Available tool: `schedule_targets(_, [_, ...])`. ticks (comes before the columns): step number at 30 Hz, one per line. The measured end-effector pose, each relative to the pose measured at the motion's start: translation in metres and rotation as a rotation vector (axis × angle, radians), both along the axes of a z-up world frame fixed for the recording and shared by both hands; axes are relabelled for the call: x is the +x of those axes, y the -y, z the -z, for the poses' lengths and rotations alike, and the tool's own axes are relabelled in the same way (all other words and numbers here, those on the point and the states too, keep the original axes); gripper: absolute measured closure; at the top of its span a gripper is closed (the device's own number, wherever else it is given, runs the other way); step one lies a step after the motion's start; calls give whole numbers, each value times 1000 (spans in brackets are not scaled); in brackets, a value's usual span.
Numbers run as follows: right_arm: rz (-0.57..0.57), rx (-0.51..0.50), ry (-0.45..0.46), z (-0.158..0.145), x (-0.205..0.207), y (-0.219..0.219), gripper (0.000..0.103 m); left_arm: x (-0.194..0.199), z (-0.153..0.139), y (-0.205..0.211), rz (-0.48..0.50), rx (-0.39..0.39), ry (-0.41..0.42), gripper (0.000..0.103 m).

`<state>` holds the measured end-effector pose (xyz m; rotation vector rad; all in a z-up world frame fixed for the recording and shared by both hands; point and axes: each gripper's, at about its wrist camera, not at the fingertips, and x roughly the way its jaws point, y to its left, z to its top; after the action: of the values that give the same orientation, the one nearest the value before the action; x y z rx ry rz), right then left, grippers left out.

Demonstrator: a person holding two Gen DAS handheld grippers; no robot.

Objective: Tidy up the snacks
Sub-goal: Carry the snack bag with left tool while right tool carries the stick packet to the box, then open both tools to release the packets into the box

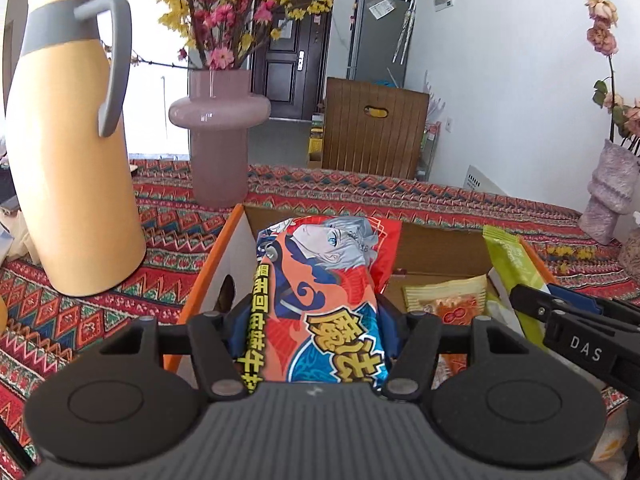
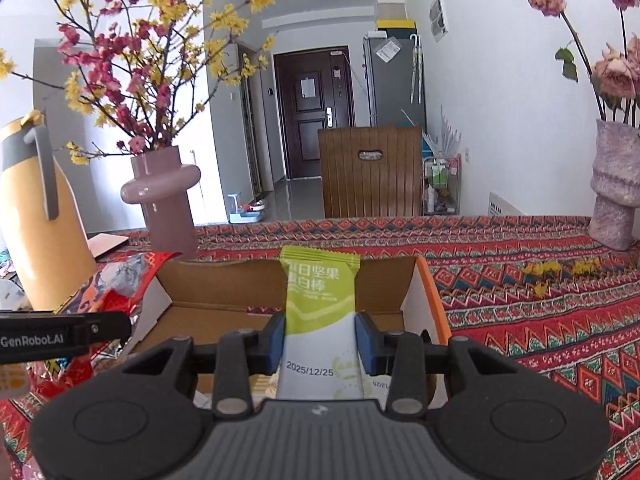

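Left wrist view: left claw (image 1: 316, 320) clamps the orange snack bag (image 1: 320, 288), long axis pointing ahead over the box (image 1: 208, 272). Right claw (image 2: 320, 340) grips the green bar (image 2: 320, 312), likewise lengthwise, above the box's right half. Box lies directly below-ahead of both; next move looks like a short drop.

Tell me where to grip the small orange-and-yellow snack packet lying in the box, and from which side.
Take the orange-and-yellow packet across its short sides, coming straight down from above. It lies flat on the floor of the cardboard box, walled in, with the left gripper and its big packet close beside it.
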<state>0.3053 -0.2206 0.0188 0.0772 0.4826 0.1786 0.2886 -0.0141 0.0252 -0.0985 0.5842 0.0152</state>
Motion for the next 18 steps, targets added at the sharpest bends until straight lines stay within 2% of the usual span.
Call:
schedule_targets(7, [11,-8,-9,4,0,1,66,0,9,-1,9,-1,-8,41])
schedule_targets(10, [18,10,-2,3,-3,5,61,-2,8,0,5,3,4,34])
schedule_targets(11, [22,18,5,1,-4,7,47,-3,6,0,2,-1,11,23])
schedule_targets(12, [30,22,16,0,-7,8,27,-4,5,-1,-3,-6,22,15])
schedule_targets(14, [47,25,41,-3,-11,9,9,-7,2,-3,-11,-9,42,10])
schedule_targets(16, [50,43,59,-6,-14,12,8,-7,1,-4,-14,-19,53,5])
schedule_targets(18, [56,54,74,-8,-17,13,0,-9,0,-4,-17,-20,61,0])
